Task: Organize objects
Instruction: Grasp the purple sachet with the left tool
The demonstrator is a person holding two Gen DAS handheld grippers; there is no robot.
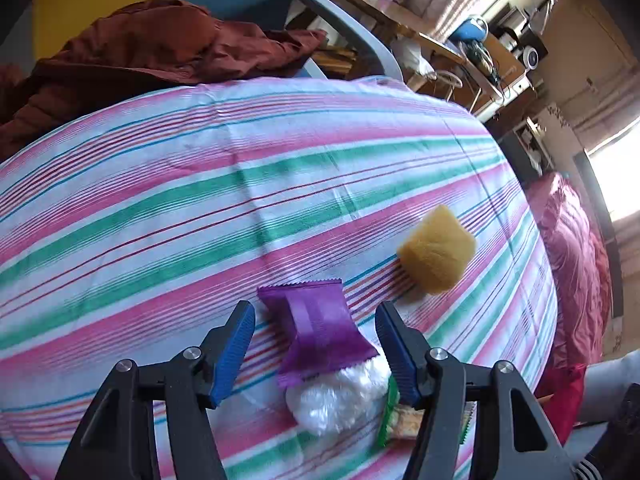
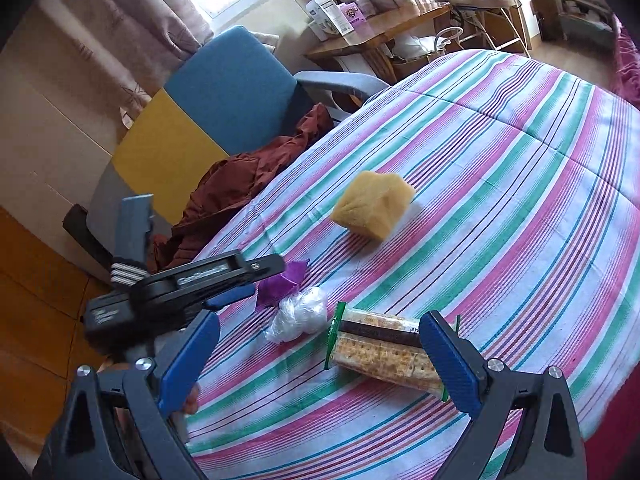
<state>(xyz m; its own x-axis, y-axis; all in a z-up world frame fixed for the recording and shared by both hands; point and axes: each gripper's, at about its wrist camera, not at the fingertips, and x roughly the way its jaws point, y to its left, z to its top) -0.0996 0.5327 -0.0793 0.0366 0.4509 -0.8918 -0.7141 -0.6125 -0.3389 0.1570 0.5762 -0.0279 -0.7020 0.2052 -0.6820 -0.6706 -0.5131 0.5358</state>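
- Striped cloth point(image 1: 160, 184) in pink, green and white covers the table; all task items lie on it, bunched toward the near edge.
- Left gripper point(image 1: 316, 320): jaws wide apart, blue pads clear of everything, nothing gripped. Hangs over the purple packet point(image 1: 320, 328), which sits in the gap btwn the fingers w/o touching either pad.
- From right wrist view the left gripper point(image 2: 244, 280) comes in from the left, tips down over the purple packet point(image 2: 282, 282), hiding part of it.
- Clear plastic wad point(image 1: 340, 396) lies just below the purple packet, touching its lower end; same wad point(image 2: 298, 314) sits btwn packet and cracker pack in right view.
- Cracker pack point(image 2: 384, 350), green-edged wrapper, lies flat just beside the wad. In left view only its end point(image 1: 394, 412) shows, partly behind the right-hand finger.
- Right gripper point(image 2: 320, 354): jaws spread wide, holds nothing. Cracker pack lies ahead btwn the fingers, its far end running behind the right pad; contact there can't be told.
- Yellow sponge point(image 1: 438, 250) sits apart from the cluster, further in on the cloth; point(image 2: 374, 208) in right view.
- Bkgd: blue-and-yellow chair point(image 2: 224, 92) beside the table w/ a rust-red garment point(image 1: 152, 52) heaped on it.
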